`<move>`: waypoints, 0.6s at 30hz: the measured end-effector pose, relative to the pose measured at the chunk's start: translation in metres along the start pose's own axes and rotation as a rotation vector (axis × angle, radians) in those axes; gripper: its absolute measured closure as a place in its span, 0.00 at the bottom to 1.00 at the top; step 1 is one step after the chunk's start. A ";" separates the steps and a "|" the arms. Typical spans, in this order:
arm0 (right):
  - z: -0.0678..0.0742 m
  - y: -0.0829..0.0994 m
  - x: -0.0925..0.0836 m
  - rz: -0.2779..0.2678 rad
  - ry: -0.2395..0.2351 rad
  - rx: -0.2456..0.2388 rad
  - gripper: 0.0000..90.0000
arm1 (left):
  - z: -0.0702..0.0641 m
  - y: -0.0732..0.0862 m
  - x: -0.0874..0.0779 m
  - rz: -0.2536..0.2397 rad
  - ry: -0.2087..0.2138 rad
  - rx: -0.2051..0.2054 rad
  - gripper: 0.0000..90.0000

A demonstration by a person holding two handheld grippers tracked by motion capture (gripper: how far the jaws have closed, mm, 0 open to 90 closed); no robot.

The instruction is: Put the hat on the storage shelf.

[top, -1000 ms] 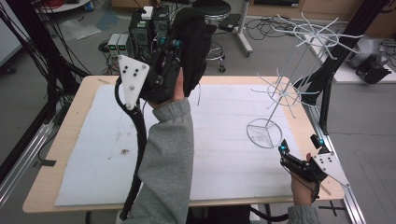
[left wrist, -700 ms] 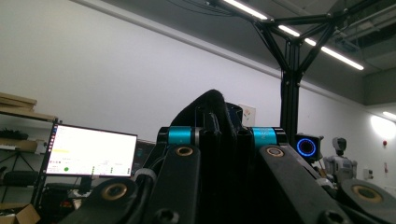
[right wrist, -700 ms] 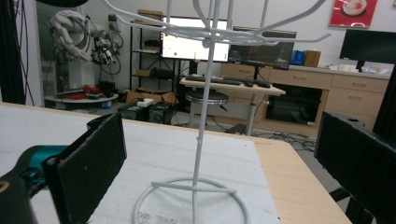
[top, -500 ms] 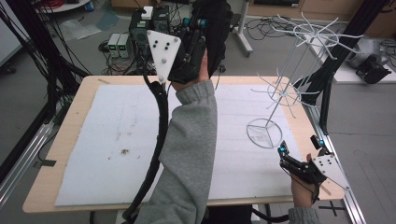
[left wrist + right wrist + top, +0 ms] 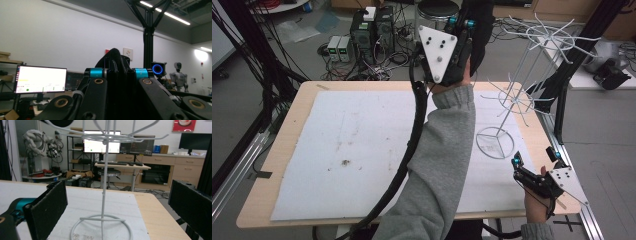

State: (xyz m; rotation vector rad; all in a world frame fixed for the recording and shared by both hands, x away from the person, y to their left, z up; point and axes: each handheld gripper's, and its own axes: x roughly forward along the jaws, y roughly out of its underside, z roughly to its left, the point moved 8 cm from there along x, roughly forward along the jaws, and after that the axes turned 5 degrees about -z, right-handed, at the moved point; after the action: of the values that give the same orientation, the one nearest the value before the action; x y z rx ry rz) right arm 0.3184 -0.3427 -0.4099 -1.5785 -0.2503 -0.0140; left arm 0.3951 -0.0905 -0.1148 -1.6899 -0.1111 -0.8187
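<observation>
My left gripper is raised high above the table's far edge, shut on a black fabric thing that looks like a cap. In the left gripper view that black fabric bulges up between the closed jaws. A white wire rack with hooked arms stands on a ring base at the table's right, just right of the raised hand. My right gripper rests low at the front right, open, its pads facing the rack's pole. The black fabric hangs near the rack's top.
A white mat covers the wooden table. A thick black cable trails from the left gripper down over the mat. Black frame posts rise at the right edge. Computers and a stool stand on the floor beyond.
My left gripper has risen and swung right toward the rack's top, carrying the black fabric with it. The right gripper has stayed put.
</observation>
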 end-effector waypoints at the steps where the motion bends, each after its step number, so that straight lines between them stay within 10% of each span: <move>1: 0.001 0.000 0.000 0.001 -0.004 -0.010 0.02 | -0.003 0.002 0.001 0.001 -0.001 0.009 0.95; 8: 0.000 0.000 0.001 -0.003 -0.009 -0.007 0.02 | -0.017 0.015 0.007 0.010 -0.019 0.048 0.95; 18: -0.010 0.000 -0.001 -0.004 0.018 -0.004 0.02 | -0.022 0.028 0.012 0.026 -0.002 -0.005 0.95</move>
State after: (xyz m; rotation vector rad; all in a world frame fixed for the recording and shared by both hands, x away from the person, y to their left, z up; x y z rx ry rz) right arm 0.3187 -0.3528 -0.4095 -1.5813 -0.2391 -0.0315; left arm 0.4075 -0.1230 -0.1302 -1.6932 -0.0882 -0.7987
